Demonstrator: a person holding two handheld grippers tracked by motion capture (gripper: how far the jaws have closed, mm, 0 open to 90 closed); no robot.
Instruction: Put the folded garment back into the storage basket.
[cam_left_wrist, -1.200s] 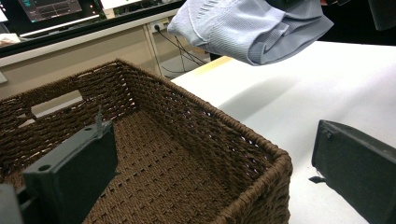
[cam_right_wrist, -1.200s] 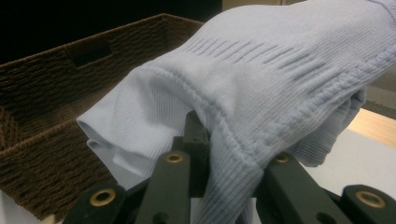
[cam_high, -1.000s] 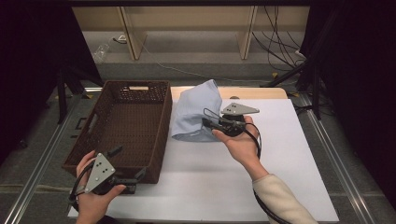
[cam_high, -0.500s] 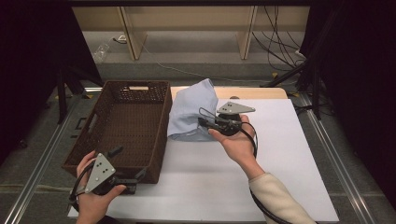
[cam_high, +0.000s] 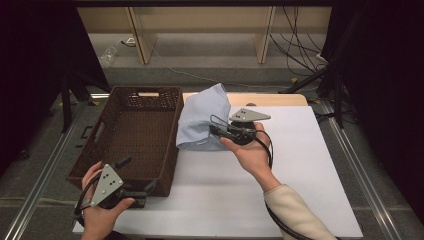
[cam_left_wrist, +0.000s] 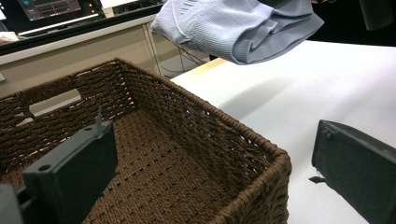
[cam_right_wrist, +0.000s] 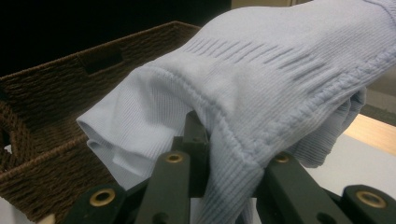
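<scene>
Pale blue ribbed garment (cam_high: 202, 117), dark brown woven basket (cam_high: 131, 131), white table (cam_high: 300, 165), black tongs (cam_left_wrist: 210, 172), cream sleeve (cam_high: 295, 212)

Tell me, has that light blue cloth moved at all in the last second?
Yes. The light blue cloth, held in the right gripper, has shifted left in the high view, closer to the brown basket, and now overlaps its right rim.

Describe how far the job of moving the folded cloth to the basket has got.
Done: the right hand-held gripper has clamped the light blue cloth and lifted it off the table. In hand: it hangs beside the basket. Left: the basket holds nothing yet; the left hand-held gripper waits open.
</scene>
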